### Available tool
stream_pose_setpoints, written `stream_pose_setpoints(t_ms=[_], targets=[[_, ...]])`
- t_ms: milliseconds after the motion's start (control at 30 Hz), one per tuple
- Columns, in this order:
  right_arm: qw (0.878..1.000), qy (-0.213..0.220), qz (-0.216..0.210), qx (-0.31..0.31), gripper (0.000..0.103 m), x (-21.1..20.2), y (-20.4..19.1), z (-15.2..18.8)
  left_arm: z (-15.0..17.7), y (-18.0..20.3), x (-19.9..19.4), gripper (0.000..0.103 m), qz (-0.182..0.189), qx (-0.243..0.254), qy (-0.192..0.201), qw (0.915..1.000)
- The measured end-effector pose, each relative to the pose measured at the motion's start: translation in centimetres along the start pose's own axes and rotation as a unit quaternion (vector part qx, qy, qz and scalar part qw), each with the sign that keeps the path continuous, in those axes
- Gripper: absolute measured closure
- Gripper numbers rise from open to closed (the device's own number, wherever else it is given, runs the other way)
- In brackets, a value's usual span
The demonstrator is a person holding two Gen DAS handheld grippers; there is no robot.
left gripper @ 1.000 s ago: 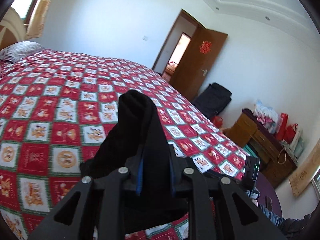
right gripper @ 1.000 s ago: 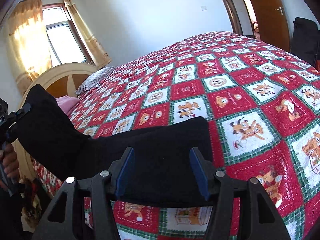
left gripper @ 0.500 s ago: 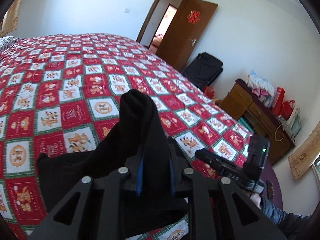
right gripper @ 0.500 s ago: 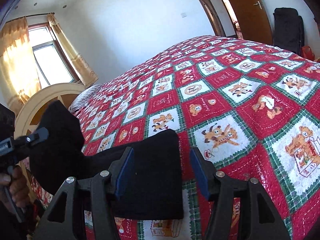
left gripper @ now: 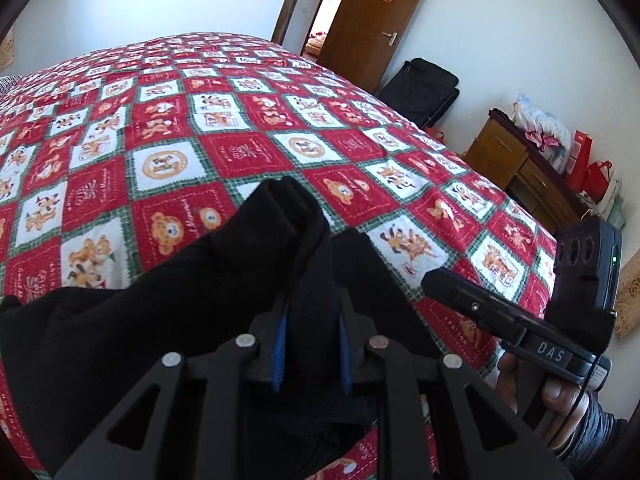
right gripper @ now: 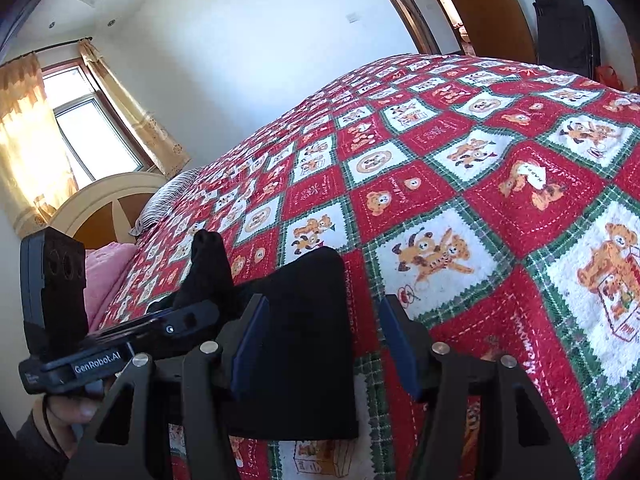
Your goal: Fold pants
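Observation:
Black pants (left gripper: 168, 320) lie partly folded on the red patchwork bedspread (left gripper: 240, 128) near its front edge. My left gripper (left gripper: 312, 340) is shut on a bunched end of the pants and holds it above the folded part. In the right wrist view the folded pants (right gripper: 308, 340) lie flat, and my right gripper (right gripper: 324, 340) is open, its blue pads either side of the fabric's right edge. The left gripper shows there at the left (right gripper: 176, 320), with the pinched fabric sticking up. The right gripper body shows in the left wrist view (left gripper: 520, 316).
The bedspread (right gripper: 480, 160) stretches far ahead. A headboard (right gripper: 108, 200), a striped pillow (right gripper: 168, 196) and a pink cloth (right gripper: 104, 272) are at the left. A brown door (left gripper: 372, 20), a black suitcase (left gripper: 420, 92) and a wooden dresser (left gripper: 520, 172) with bags stand beyond the bed.
My left gripper has carried the pinched end of the pants to the right, toward the right gripper, over the folded part. The right gripper has stayed open at the fabric's right edge.

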State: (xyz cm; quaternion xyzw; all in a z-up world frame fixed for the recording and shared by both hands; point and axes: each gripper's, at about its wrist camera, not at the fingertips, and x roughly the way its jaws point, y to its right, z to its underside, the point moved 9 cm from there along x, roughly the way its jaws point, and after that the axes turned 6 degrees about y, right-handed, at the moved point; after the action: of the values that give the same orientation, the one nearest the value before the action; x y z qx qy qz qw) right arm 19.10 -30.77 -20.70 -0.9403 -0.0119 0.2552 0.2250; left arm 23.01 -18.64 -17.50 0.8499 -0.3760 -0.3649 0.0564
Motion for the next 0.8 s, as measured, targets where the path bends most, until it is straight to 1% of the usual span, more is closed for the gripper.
stream_pose_setpoints(t_ms=[67,100,133,200,267,300,367,400,433,467,500,533,600,633,700,733,767,800], targets=[[1.000,-0.002,0.000,0.006,0.043,0.1,0.2,0.0,-0.2,0.8,-0.2,0.079,0.014,0.001,0.007,0.9999],[1.000,-0.003,-0.001,0.008,0.043,0.1,0.3,0.1,-0.4,1.5,-0.6,0.079,0.028,0.009,0.014,0.9995],[1.000,-0.002,-0.001,0.009,0.043,0.0,0.4,0.1,-0.5,1.9,-0.9,0.079,0.033,0.014,0.019,0.9992],[1.000,0.001,-0.004,0.009,0.043,-0.1,0.4,-0.1,-0.7,2.7,-2.2,0.074,0.032,0.029,0.036,0.9984],[1.000,0.004,-0.011,0.011,0.043,-0.2,0.3,-0.2,-1.0,2.8,-3.6,0.064,0.027,0.038,0.055,0.9974],[1.000,0.005,-0.020,0.013,0.043,-0.3,0.0,-0.2,-1.2,2.4,-4.2,0.060,0.015,0.040,0.066,0.9969],[0.999,0.003,-0.044,0.011,0.043,-0.4,-0.9,-0.2,-0.9,0.5,-5.8,0.042,-0.032,0.046,0.086,0.9948],[0.998,0.001,-0.061,0.005,0.043,-0.5,-1.7,-0.1,-0.8,-0.2,-6.2,0.038,-0.047,0.047,0.090,0.9937],[0.997,-0.002,-0.074,0.000,0.042,-0.5,-2.5,0.1,-0.5,-1.3,-6.7,0.034,-0.072,0.051,0.094,0.9917],[0.996,-0.010,-0.093,-0.005,0.033,-0.4,-3.4,0.5,-0.1,-2.5,-7.1,0.033,-0.097,0.056,0.095,0.9891],[0.994,-0.021,-0.111,-0.008,0.024,-0.3,-4.3,1.0,0.3,-3.6,-7.5,0.033,-0.114,0.057,0.095,0.9873],[0.992,-0.030,-0.119,-0.011,0.023,0.0,-4.9,1.4,0.6,-4.2,-7.4,0.033,-0.118,0.054,0.094,0.9871],[0.992,-0.049,-0.110,-0.025,0.023,0.8,-5.6,2.3,1.5,-6.1,-7.6,0.031,-0.114,0.026,0.091,0.9889],[0.993,-0.056,-0.099,-0.035,0.023,1.2,-5.7,2.6,1.9,-7.2,-7.6,0.028,-0.118,0.009,0.091,0.9888],[0.994,-0.063,-0.079,-0.043,0.024,1.9,-5.5,3.0,2.6,-8.5,-7.1,0.027,-0.129,-0.004,0.087,0.9877],[0.994,-0.069,-0.076,-0.039,0.029,2.2,-5.4,3.2,2.8,-9.1,-6.9,0.027,-0.134,-0.013,0.085,0.9873],[0.993,-0.076,-0.081,-0.032,0.046,2.4,-5.3,3.3,3.0,-9.7,-6.7,0.027,-0.135,-0.023,0.085,0.9869],[0.992,-0.083,-0.086,-0.030,0.070,2.5,-5.2,3.4,3.2,-10.0,-6.7,0.027,-0.135,-0.028,0.085,0.9868]])
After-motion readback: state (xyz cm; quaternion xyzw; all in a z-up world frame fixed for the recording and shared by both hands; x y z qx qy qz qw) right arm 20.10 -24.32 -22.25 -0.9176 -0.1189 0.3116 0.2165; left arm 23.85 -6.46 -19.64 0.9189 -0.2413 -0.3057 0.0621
